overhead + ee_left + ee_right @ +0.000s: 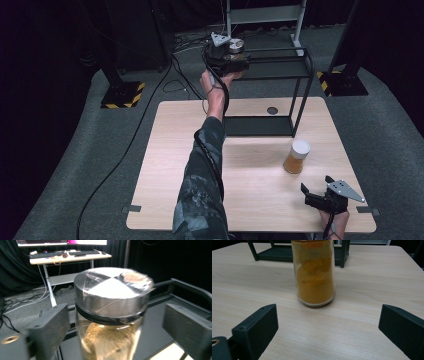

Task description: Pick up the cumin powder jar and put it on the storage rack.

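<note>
No text, label, brand or number can be read anywhere. The jars bear no legible print. The far monitor is too blurred to read.

You get a bright desk [250, 190] amid dark surroundings | glare on the metal lid [112, 290] | left gripper view motion-blurred | right gripper view sharp

On the table [175, 165] we place the rack [300, 80] at the far edge, one jar [236, 47] on its top shelf between the left gripper's [220, 50] jaws, another jar [297, 156] before the rack, the right gripper [325, 192] nearest us.
</note>
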{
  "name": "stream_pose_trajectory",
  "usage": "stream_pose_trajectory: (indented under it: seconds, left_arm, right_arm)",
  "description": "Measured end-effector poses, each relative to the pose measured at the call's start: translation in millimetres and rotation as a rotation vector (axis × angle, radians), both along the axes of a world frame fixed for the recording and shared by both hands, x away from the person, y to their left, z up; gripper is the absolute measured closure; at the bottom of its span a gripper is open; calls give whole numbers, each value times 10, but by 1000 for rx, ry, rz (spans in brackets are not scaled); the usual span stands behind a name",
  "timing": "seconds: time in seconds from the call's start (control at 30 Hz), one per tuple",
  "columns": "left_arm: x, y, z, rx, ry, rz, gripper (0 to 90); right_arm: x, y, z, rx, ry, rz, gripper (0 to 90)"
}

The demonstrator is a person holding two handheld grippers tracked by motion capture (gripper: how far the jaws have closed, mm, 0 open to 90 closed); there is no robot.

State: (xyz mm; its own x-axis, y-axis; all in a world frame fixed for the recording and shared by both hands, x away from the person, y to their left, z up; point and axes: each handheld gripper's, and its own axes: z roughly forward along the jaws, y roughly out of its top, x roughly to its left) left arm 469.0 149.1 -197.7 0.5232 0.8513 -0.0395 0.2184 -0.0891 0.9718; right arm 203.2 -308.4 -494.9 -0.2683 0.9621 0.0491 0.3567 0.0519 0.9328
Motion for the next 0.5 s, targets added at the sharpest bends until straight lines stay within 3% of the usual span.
stream_pose_trajectory:
  seconds: [0.1,0.27,0.37,0.5]
  left_arm:
    - [-25,59,121,46,32,-52,0]
    - [-134,214,186,120,64,-139,0]
    - [-236,319,139,165,79,-206,0]
    - [-482,399,-48,239,73,-239,0]
  right_arm:
    - [-3,1,-3,2,-2,-2,6]
    - [0,12,4,-6,1,-3,5]
    - [7,6,9,-3,6,-2,5]
    - [8,6,11,-2,7,-3,6]
